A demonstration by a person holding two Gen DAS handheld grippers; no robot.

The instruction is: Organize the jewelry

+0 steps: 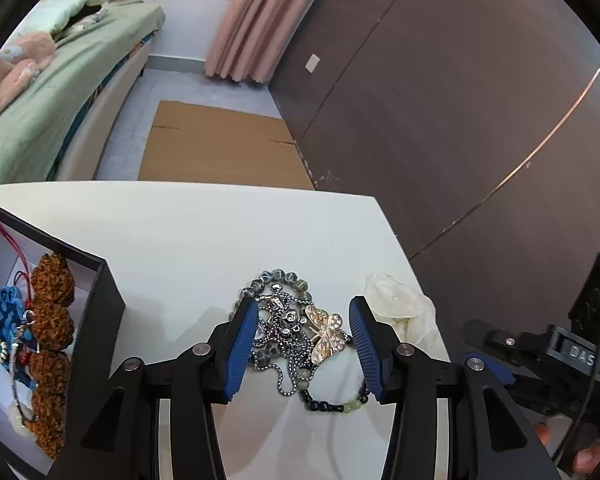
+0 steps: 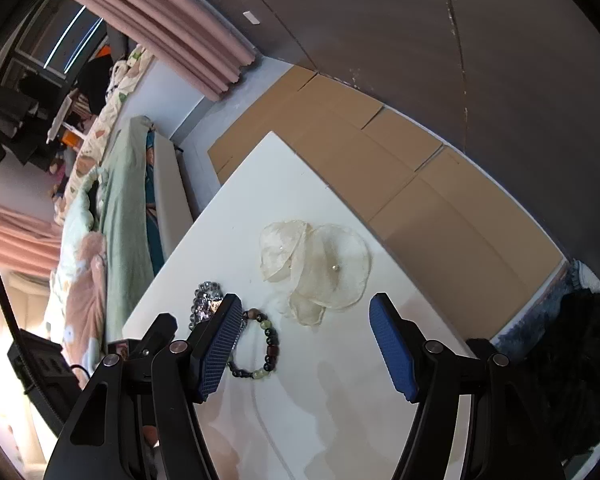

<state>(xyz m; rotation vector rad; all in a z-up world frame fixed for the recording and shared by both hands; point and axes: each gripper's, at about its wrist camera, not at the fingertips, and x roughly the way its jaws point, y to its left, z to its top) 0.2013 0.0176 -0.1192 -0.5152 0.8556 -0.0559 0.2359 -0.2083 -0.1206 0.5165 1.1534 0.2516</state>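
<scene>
One jewelry pile (image 1: 296,332), one box (image 1: 100,292). Left gripper (image 1: 304,344) half-open astride pile, gripping nothing; right gripper (image 2: 304,344) wide, empty.

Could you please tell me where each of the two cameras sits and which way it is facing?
Left wrist: on the left gripper, angled down at the tangled jewelry pile, the black box to its left; the other gripper and fingertips show at right.
Right wrist: on the right gripper, angled down at the sheer flower ornament.
Shared: white table, beaded bracelet, ornament, cardboard.
</scene>
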